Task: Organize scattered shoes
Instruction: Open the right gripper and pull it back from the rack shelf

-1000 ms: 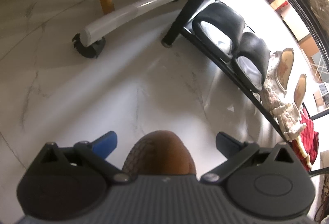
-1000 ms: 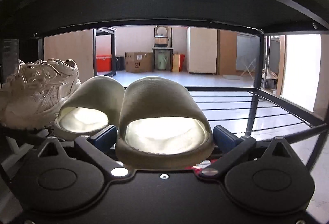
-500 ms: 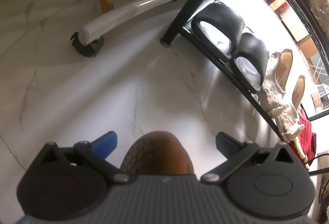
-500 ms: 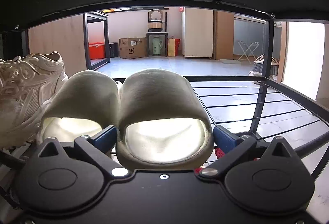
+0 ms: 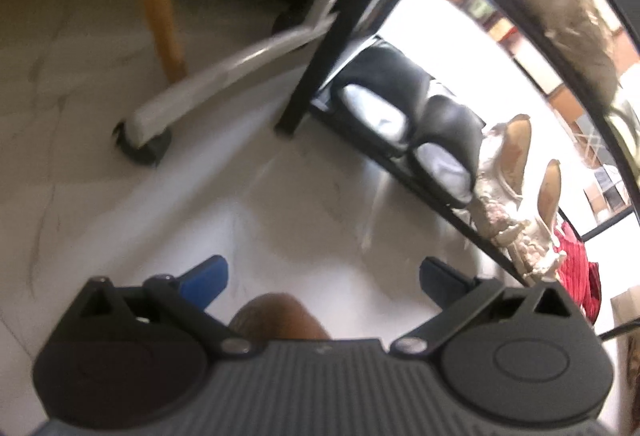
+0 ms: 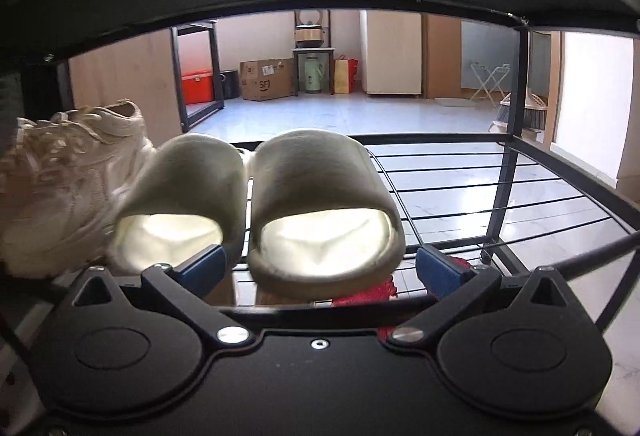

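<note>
The right tool (image 6: pixel 318 270) is standing open around the right cream slipper (image 6: pixel 324 208), which is sitting on the rack shelf (image 6: pixel 500 172) beside its mate (image 6: pixel 184 196). The left tool (image 5: pixel 322 274) is hanging open above a brown shoe (image 5: pixel 280 318) on the floor (image 5: pixel 160 196).

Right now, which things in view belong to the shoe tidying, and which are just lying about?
Job:
cream slides
white sneaker
black slippers
brown shoe
shoe rack

Lying about:
cardboard box
red bin
chair caster
wooden leg
</note>
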